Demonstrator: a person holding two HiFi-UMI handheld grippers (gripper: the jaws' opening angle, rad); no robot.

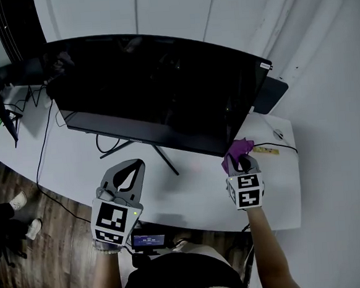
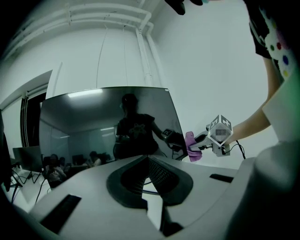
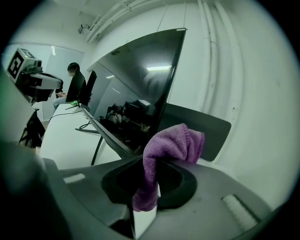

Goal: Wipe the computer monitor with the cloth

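A white table (image 1: 70,167) carries the dark monitor (image 1: 157,92). The right gripper (image 1: 242,161) has its fingers closed on the purple cloth (image 1: 237,147) near the screen's lower right corner (approach step, I judge). The left gripper (image 1: 134,167) has its fingers together, empty. Next the cloth must press on the glass.
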